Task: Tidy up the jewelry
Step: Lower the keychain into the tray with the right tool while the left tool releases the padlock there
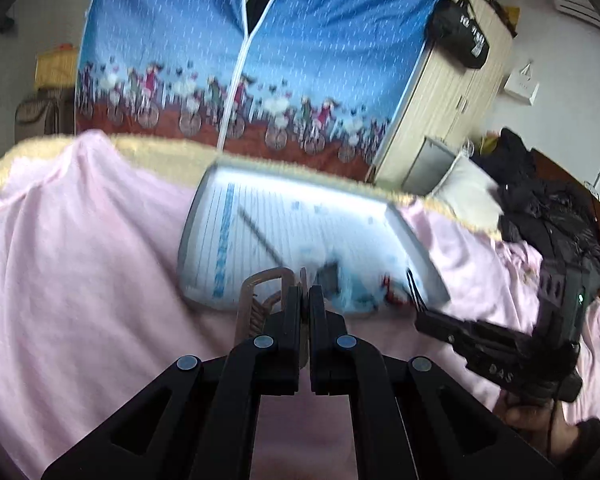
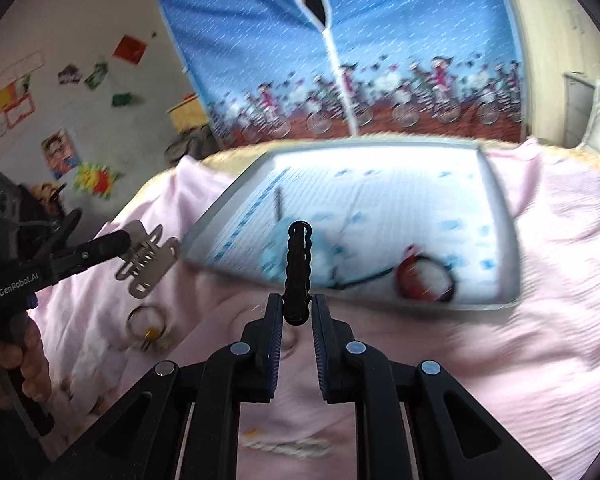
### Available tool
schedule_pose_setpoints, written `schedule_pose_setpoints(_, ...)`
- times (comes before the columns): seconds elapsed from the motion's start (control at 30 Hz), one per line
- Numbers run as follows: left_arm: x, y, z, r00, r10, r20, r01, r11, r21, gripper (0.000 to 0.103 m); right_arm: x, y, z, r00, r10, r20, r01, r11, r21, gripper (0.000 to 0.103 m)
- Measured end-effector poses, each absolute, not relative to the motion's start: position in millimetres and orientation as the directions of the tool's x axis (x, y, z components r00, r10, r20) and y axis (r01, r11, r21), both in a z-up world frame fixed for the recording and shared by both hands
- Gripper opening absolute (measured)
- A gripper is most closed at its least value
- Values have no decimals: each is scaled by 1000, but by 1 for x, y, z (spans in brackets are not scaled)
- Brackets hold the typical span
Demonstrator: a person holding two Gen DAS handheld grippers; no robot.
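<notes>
Grippers work over a pink blanket [image 2: 500, 340] on a bed. Our left gripper [image 1: 305, 300] is clamped on a beige hair claw [image 2: 148, 258], held above the blanket just left of the tray [image 2: 504, 216]. Our right gripper [image 2: 296, 308] grips a black hair clip [image 2: 298, 268] by its near end, the clip standing upright at the tray's near edge. In the tray we see a red and black bracelet [image 2: 424, 278] and a pale blue item, too blurred to identify. A ring [image 2: 146, 322] lies on the blanket below the claw.
</notes>
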State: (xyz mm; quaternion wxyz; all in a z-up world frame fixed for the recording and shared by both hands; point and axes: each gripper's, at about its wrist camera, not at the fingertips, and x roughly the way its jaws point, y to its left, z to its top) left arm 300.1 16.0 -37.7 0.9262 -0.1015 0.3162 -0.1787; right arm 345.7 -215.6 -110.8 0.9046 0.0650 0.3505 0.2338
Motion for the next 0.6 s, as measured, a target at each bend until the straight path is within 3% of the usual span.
schedule_pose_setpoints(0.2, 343, 3, -53, 742, -382, -551, 216, 915, -342, 2, 361, -240, -118, 676, 410, -612, -292, 912, 289, 14)
schedule_pose_setpoints(0.6, 375, 5, -94, 692, -382, -613, 177, 912, -369, 2, 401, -233, -138, 652, 382, -655, -296, 923, 245, 14)
